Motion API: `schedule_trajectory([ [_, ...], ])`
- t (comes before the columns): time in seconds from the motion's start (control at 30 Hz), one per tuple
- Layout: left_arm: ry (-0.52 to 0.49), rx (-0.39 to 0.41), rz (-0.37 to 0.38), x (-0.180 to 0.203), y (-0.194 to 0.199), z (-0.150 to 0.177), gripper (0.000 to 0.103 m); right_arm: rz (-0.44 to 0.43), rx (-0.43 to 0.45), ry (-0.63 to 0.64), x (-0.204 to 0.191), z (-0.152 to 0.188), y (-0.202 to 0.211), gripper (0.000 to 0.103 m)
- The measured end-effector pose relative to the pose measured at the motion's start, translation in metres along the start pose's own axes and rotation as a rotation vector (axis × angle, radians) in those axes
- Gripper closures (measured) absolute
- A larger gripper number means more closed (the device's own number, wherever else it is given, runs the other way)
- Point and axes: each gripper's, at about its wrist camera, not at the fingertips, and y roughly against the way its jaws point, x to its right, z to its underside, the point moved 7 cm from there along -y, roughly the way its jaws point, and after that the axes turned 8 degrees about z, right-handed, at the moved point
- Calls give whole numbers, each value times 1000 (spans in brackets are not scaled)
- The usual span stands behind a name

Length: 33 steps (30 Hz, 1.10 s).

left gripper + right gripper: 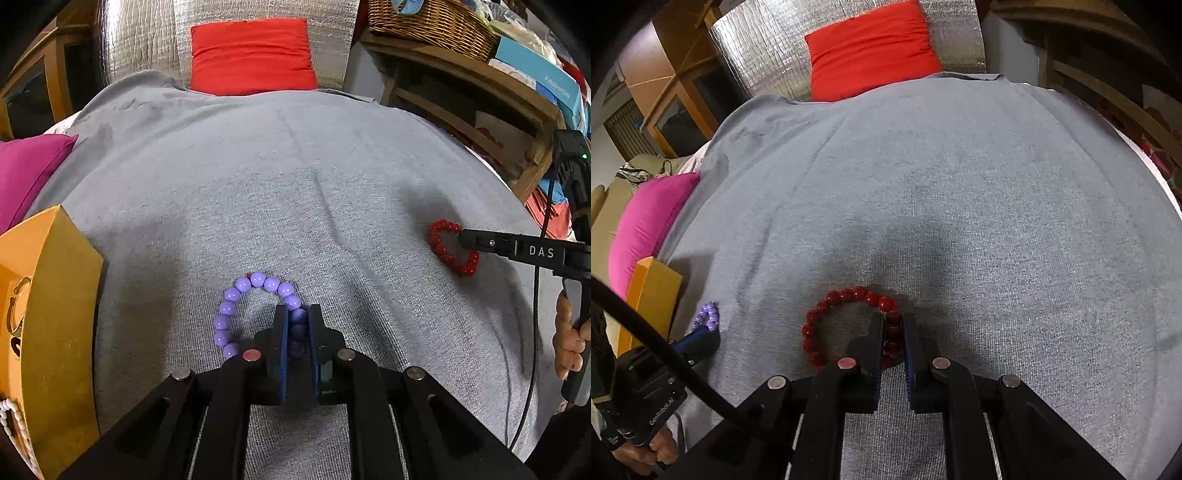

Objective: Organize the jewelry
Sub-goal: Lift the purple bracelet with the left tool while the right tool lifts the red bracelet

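Bracelets are the business: a purple beaded bracelet and a red beaded bracelet, two in all, both lying on the grey cloth that covers the desk, well apart from each other. The left tool is narrowed onto the near-right run of purple beads, and the right tool is likewise pinched on the right side of the red loop. Each grip catches only a few beads, so I judge a slow, level lift best, letting the loop hang free without swinging or snagging the cloth. One orange box stands at the left edge, with a white pearl strand showing inside; it seems the likely destination.
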Motion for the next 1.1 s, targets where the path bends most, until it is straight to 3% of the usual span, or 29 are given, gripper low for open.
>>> schedule_trajectory([
  [0.37,44,3,24,-5,0,-2,93,53,56,102,-15,1,0,92],
  [0.67,67,44,33,-6,13,-8,94,1,119,67,-20,-7,20,92],
  [1.1,53,182,88,13,65,-26,94,-98,168,-10,-17,-18,45,92],
])
